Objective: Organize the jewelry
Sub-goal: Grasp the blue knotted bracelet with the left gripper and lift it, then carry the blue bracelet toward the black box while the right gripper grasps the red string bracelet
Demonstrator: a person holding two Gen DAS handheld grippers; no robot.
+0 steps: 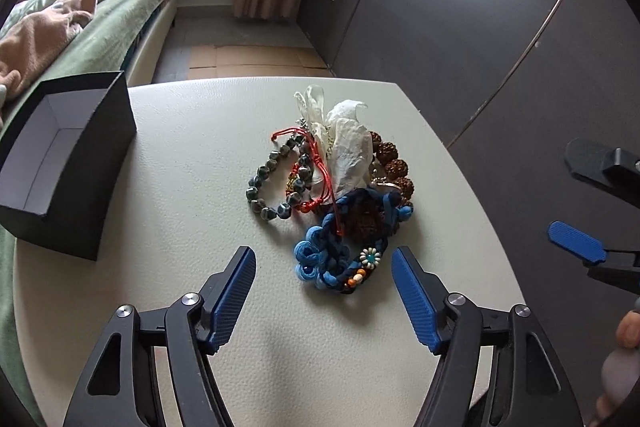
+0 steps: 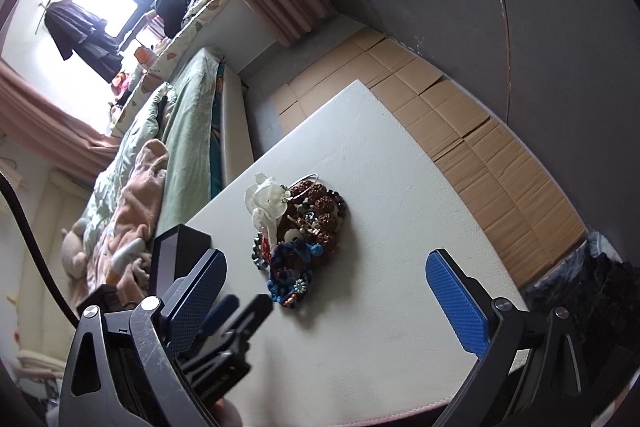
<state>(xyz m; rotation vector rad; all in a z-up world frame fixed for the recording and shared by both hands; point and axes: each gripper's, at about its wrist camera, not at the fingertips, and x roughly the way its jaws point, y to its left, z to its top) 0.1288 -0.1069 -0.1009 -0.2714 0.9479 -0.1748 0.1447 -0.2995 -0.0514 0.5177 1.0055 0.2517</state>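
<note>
On a white table (image 1: 160, 187) beside a bed (image 1: 100, 27), the left gripper (image 1: 324, 291) hovers with fingers spread, just short of the tangled jewelry pile (image 1: 332, 187) mid-table. The right gripper (image 2: 324, 303), also spread, hangs near the right edge. An open black box (image 1: 68, 155) sits at the left edge.

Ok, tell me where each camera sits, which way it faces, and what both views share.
Left wrist: rides the left gripper, facing forward over the white table at the jewelry pile and the open black box; its open fingers, the right gripper and a fingertip show.
Right wrist: rides the right gripper, tilted, facing the pile from the right; its open fingers and the left gripper show.
Shared: table, pile, box, bed, curtain.
</note>
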